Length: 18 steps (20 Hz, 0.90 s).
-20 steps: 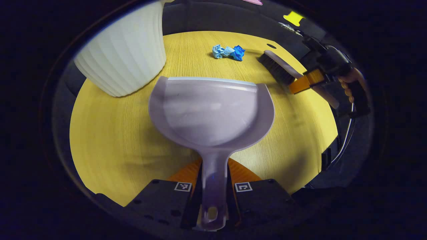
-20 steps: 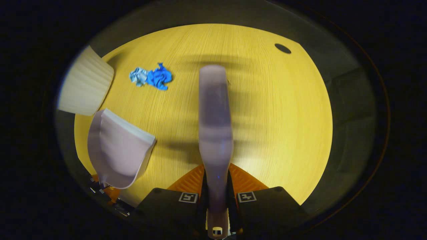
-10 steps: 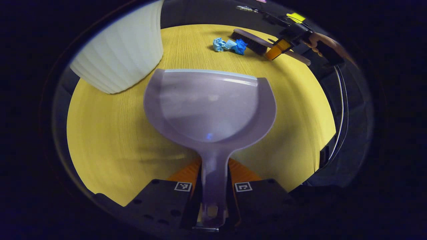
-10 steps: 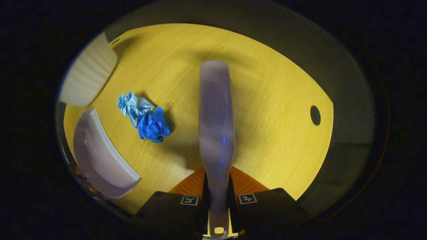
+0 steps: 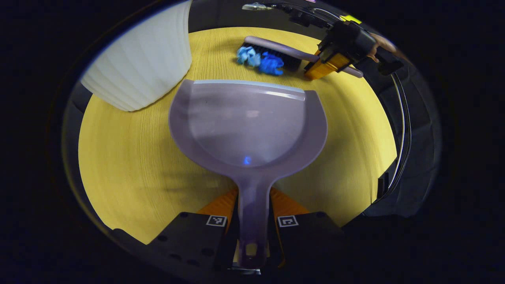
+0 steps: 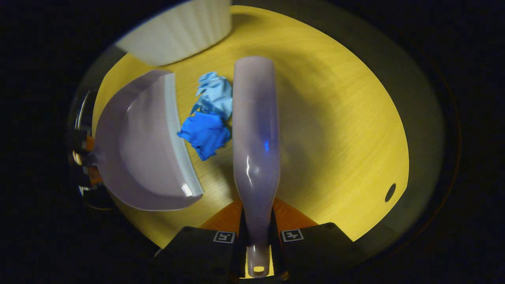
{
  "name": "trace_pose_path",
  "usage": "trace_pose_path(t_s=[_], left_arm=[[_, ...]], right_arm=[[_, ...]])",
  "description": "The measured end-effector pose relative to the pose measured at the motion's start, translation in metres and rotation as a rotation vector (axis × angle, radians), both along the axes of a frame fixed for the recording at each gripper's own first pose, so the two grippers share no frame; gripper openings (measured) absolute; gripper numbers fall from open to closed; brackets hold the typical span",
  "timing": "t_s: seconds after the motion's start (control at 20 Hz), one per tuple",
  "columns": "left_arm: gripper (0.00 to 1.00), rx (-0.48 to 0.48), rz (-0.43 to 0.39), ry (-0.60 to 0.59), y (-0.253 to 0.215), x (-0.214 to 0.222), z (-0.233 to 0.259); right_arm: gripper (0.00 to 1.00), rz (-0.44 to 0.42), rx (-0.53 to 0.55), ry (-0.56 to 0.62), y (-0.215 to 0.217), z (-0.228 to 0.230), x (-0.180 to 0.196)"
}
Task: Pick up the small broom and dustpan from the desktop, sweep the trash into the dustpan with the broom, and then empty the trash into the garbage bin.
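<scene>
Between dustpan (image 6: 138,146) and broom (image 6: 255,130) lies blue trash (image 6: 209,118); left gripper (image 5: 252,209) and right gripper (image 6: 258,221) clamp their handles.

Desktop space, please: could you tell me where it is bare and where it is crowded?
Bare: the desktop right of the broom, toward the cable hole. Crowded: the crumpled trash between broom and dustpan, the bin close behind.

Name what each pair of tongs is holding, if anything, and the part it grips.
The left tongs grip the dustpan by its handle. The right tongs grip the broom by its handle end.
</scene>
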<state>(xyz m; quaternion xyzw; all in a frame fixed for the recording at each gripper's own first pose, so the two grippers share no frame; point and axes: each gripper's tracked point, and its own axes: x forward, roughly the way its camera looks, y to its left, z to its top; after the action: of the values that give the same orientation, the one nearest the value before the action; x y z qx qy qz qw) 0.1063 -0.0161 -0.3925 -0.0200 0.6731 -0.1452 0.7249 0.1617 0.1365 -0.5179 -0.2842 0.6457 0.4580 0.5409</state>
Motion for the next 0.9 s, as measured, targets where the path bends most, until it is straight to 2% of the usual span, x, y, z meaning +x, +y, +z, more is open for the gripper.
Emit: trace_pose_path(t_s=[0.2,0.4,0.5,0.7,0.85,0.9], left_arm=[[0.30,0.000,0.000,-0.012,0.000,0.000,0.001],[0.31,-0.004,0.007,-0.038,0.000,0.001,0.002],[0.32,-0.006,0.007,-0.064,0.000,0.002,0.001],[0.31,-0.037,0.024,-0.152,0.000,0.007,0.013],[0.31,-0.075,0.031,-0.229,0.005,0.006,0.038],[0.31,-0.088,0.051,-0.201,0.009,0.002,0.042]], right_arm=[[0.28,0.242,0.045,0.008,-0.004,0.006,-0.015],[0.28,0.322,0.081,0.002,-0.004,0.014,-0.007],[0.29,0.265,0.074,-0.035,-0.006,0.021,0.002],[0.29,-0.034,-0.031,-0.104,-0.036,0.033,0.020],[0.29,-0.168,-0.034,-0.140,-0.047,0.029,0.026],[0.29,-0.219,-0.026,-0.122,-0.050,0.026,0.021]])
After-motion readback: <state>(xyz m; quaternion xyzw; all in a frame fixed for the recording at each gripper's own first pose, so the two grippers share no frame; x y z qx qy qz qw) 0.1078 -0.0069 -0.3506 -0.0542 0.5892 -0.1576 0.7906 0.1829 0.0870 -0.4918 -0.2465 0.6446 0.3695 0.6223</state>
